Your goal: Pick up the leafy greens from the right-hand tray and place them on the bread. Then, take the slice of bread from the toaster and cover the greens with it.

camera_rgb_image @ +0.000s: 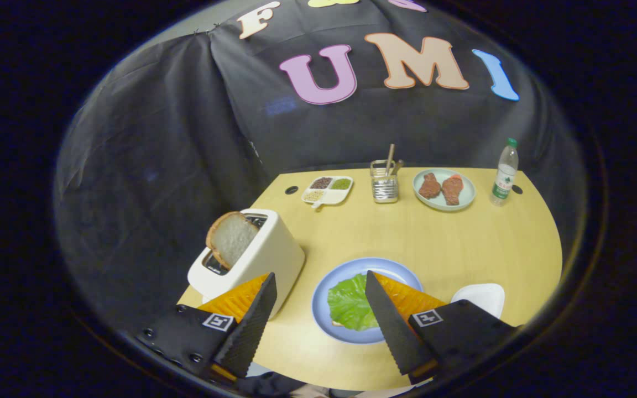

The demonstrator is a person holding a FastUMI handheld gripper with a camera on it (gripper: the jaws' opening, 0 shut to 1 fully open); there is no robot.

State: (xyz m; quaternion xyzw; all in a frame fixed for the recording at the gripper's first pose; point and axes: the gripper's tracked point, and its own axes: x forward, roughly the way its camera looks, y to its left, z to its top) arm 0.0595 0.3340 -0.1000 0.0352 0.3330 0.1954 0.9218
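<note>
Gripper (318,309): spread wide, empty, raised above the near edge of the desk (462,243).

Leafy greens (351,301): lying flat on the blue plate (329,276), between and just ahead of the fingertips; bread beneath hidden but for a sliver at the near rim. First half of task judged complete.

White tray (487,296): at 3 o'clock from the plate, bare, partly behind the right finger.

Toaster (269,257): at 10 o'clock from the gripper, just beyond the left fingertip (269,284), near the plate but apart from it.

Slice of bread (231,239): standing out of the toaster slot, upper part exposed, leaning toward 10 o'clock, broad face turned toward the camera. Next target by judgement. Long axis roughly upright; thin edges at either side. Approach calling for a swing toward 10 o'clock and a turn of the wrist, one finger to each broad face.

Far desk edge, 12 to 1 o'clock: divided dish of grains (328,189), utensil holder (384,185), green plate with meat (443,189), water bottle (505,172). All well apart from the working area.
</note>
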